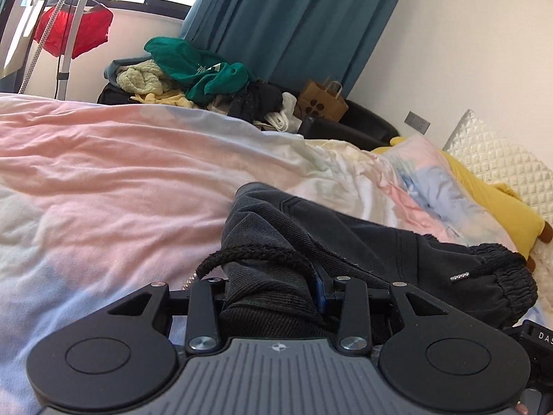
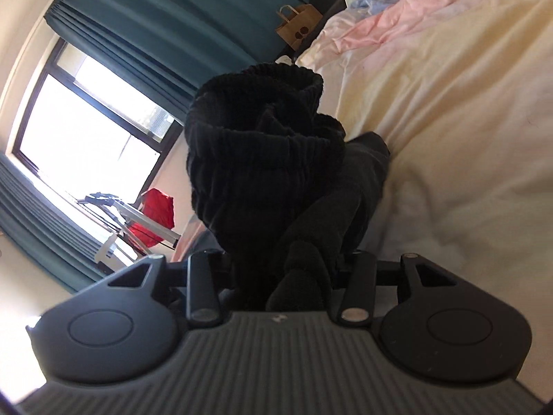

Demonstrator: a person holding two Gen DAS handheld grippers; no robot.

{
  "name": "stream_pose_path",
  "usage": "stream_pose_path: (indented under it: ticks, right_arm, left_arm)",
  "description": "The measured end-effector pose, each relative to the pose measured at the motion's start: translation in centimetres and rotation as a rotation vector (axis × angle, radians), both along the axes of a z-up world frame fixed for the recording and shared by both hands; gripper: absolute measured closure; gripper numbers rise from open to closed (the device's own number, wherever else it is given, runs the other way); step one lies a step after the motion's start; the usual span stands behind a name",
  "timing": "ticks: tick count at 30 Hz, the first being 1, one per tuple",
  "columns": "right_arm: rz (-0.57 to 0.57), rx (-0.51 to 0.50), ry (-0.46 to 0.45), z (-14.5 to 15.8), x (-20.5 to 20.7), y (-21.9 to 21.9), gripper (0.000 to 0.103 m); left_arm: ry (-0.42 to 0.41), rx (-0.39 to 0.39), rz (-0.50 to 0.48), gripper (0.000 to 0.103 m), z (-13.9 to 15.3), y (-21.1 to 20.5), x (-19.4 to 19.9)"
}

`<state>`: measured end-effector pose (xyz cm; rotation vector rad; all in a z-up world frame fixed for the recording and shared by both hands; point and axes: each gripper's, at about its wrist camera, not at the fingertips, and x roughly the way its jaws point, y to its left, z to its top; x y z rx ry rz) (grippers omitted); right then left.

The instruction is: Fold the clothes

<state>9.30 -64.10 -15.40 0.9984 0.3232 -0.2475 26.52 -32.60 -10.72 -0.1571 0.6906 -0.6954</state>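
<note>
Black drawstring pants [image 1: 345, 242] lie bunched on the pastel bedspread [image 1: 103, 180]. My left gripper [image 1: 273, 297] is shut on the waistband fabric, with the braided drawstring [image 1: 255, 256] looped just above its fingers. The elastic waistband [image 1: 501, 283] extends to the right. In the right wrist view my right gripper [image 2: 287, 269] is shut on the same pants [image 2: 269, 145], whose ribbed elastic stands bunched up above the fingers, lifted off the bedspread [image 2: 449, 121]. The fingertips of both grippers are hidden by fabric.
A pile of clothes [image 1: 193, 79] lies beyond the bed's far side, next to a brown paper bag [image 1: 321, 100]. A red garment [image 1: 72, 31] hangs on a rack by the window. A yellow pillow [image 1: 497, 200] and quilted headboard [image 1: 501, 159] are at right.
</note>
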Motion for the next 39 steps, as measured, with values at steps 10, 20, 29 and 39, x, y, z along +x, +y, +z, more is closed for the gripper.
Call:
stream_pose_path:
  ticks: [10,20,29,39]
  right_arm:
    - [-0.015,0.176,0.182,-0.1,-2.5,0.1,0.045]
    - [-0.009,-0.164,0.225,12.3,-8.6,4.5,0.045]
    - [0.037,-0.472,0.157,21.3,-13.7,11.7,0.045]
    - [0.077,-0.674,0.077,24.0,-17.2,20.8,0.045]
  left_arm:
    - [-0.07,0.146,-0.017,0.044,5.1,3.1,-5.5]
    - [-0.236,0.133,-0.063,0.024,15.7,7.9,-15.4]
    - [-0.373,0.154,-0.113,0.005,21.7,11.2,-25.2]
    - [-0.391,0.174,-0.052,0.001,21.2,15.4,-30.8]
